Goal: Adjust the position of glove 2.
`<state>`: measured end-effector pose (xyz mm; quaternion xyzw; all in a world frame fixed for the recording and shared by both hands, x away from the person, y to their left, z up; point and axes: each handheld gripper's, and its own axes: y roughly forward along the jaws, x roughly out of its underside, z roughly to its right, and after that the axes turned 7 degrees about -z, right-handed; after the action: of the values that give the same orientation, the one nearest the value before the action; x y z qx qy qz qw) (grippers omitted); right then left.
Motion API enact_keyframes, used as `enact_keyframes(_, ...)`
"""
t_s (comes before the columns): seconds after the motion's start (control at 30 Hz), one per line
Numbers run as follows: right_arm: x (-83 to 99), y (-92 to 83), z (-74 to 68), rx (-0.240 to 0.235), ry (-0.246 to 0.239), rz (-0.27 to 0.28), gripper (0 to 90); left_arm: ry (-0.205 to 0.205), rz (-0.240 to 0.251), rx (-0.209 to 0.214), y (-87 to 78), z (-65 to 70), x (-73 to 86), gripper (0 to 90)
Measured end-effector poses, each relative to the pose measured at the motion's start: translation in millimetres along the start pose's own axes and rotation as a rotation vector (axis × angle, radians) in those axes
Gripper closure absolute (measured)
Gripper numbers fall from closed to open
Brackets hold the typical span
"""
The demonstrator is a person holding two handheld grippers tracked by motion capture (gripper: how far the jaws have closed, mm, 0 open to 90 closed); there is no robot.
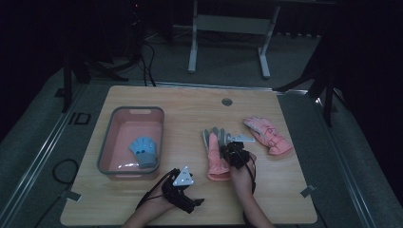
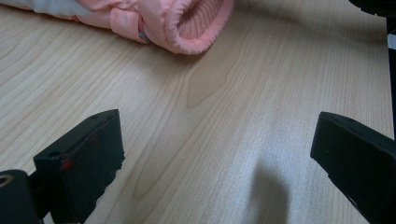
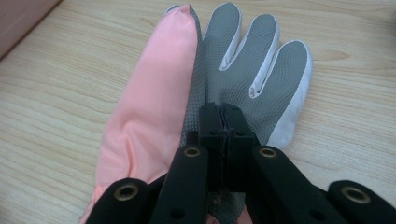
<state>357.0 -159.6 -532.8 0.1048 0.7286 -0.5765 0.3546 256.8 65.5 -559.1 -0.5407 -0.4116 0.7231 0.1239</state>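
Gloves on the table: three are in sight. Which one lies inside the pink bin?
The small blue glove lies in the pink bin; both pink gloves, middle and right, lie on the bare table.

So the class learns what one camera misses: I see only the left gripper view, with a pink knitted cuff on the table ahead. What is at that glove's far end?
Observer: The right gripper, jaws shut, rests on the pink glove, at its grey palm.
Operator: Any other gloves?
Observer: A second pink glove lies further right on the table.
Operator: A container?
Observer: A pink bin at the left holds a blue glove.
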Motion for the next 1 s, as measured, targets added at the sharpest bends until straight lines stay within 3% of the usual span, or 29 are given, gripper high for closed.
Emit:
enact_keyframes(0.27,-2.6,-5.5,1.5,-0.012,-0.036,-0.008,81.6,-0.003,0.003,0.001,0.1,-0.3,0.4,2.9)
enact_keyframes(0.33,-4.9,-14.5,5.0,-0.028,-0.063,0.002,71.3,-0.002,0.001,0.002,0.1,-0.4,0.3,2.9)
enact_keyframes(0.47,-7.1,-26.3,14.4,-0.025,-0.094,0.025,70.5,-0.003,0.002,0.002,0.1,0.1,0.3,2.9)
enact_keyframes(0.57,-10.1,-41.8,41.9,-0.035,-0.125,0.064,68.4,-0.001,-0.001,0.003,0.7,-0.5,0.4,2.9)
enact_keyframes(0.63,-12.0,-51.1,60.8,-0.024,-0.095,0.08,68.6,-0.005,-0.006,0.009,2.3,-0.5,0.3,2.9)
enact_keyframes(0.67,-12.0,-51.1,60.8,-0.024,-0.095,0.08,68.6,-0.005,-0.006,0.009,2.3,-0.5,0.3,2.9)
enact_keyframes(0.7,-13.1,-55.6,69.9,-0.029,-0.094,0.094,68.5,0.001,-0.01,0.005,2.8,0.5,-0.2,2.9)
enact_keyframes(0.73,-15.0,-62.9,87.0,0.013,-0.121,0.106,67.4,0.003,-0.009,0.004,3.0,1.6,-0.6,2.9)
enact_keyframes(0.77,-15.0,-62.9,87.0,0.013,-0.121,0.106,67.4,0.003,-0.009,0.004,3.0,1.6,-0.6,2.9)
enact_keyframes(0.83,-17.1,-66.8,105.6,0.034,-0.142,0.108,67.0,0.004,-0.009,0.004,2.7,1.7,-0.8,2.9)
enact_keyframes(0.87,-18.2,-68.5,115.0,0.05,-0.14,0.094,67.9,0.001,-0.009,0.003,2.5,1.4,-0.8,2.9)
enact_keyframes(0.9,-20.1,-73.9,133.9,0.044,-0.106,0.093,67.9,0.0,-0.007,0.003,2.4,1.2,-0.7,2.9)
enact_keyframes(0.97,-21.1,-76.8,142.3,0.047,-0.095,0.102,67.5,0.001,-0.01,0.003,2.6,1.2,-0.7,2.9)
enact_keyframes(1.0,-23.8,-78.5,157.7,0.034,-0.075,0.107,65.1,0.001,-0.01,0.003,3.1,1.3,-0.7,2.9)
